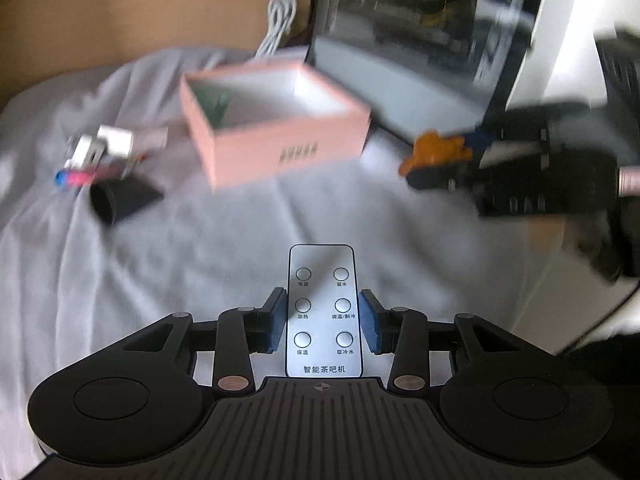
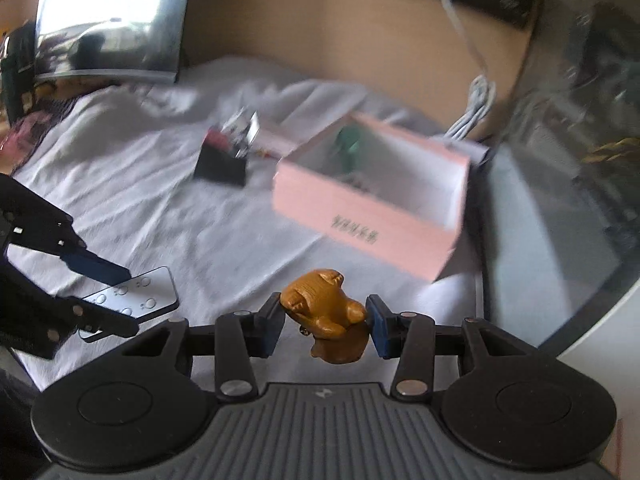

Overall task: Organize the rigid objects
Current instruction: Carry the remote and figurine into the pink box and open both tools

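Note:
My left gripper [image 1: 322, 322] is shut on a white remote control [image 1: 322, 312] with round buttons, held above the grey cloth. The same remote [image 2: 132, 294] shows in the right wrist view at lower left, between the left gripper's fingers [image 2: 96, 266]. My right gripper [image 2: 326, 322] is shut on a brown carved figurine [image 2: 326, 314]; it appears as an orange-brown figurine [image 1: 438, 152] at the right in the left wrist view. An open pink box [image 1: 276, 120] stands ahead on the cloth, with a green object [image 2: 348, 144] inside the pink box [image 2: 368, 208].
A black holder [image 1: 124, 198] lies tipped on the cloth at left, with a white plug and pens [image 1: 100, 152] beside it. A dark monitor [image 1: 420, 32] stands behind the box at right. White cables [image 1: 278, 20] hang by the tan wall. Grey cloth [image 1: 200, 248] covers the surface.

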A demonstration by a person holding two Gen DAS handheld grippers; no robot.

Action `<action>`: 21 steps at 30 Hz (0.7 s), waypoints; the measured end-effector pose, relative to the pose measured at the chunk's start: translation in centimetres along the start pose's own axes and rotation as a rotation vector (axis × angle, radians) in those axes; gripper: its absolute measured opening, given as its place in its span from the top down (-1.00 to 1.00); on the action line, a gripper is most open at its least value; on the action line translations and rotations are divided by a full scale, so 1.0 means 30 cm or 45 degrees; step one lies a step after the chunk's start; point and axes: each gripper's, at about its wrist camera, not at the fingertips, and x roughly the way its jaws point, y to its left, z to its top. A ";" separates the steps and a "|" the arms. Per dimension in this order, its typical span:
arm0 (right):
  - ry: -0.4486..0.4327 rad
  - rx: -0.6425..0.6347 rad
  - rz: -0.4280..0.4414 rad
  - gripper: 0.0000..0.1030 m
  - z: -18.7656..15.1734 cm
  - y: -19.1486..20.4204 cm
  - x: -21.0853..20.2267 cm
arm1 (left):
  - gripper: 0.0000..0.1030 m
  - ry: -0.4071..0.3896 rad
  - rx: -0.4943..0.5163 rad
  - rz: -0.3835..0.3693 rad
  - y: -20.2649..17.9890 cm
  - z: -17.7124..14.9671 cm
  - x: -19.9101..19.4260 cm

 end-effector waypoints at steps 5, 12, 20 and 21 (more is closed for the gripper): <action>-0.097 0.003 -0.053 0.15 0.072 -0.049 -0.071 | 0.16 -0.132 0.019 -0.068 0.013 0.226 -0.007; -0.214 0.010 -0.117 0.15 0.210 -0.086 -0.071 | 0.16 -0.321 0.014 -0.108 0.052 0.568 0.051; -0.259 0.042 -0.198 0.15 0.354 -0.142 0.052 | 0.16 -0.329 0.031 -0.054 0.105 0.804 0.205; -0.260 0.040 -0.206 0.15 0.369 -0.149 0.067 | 0.16 -0.323 0.020 -0.059 0.116 0.824 0.210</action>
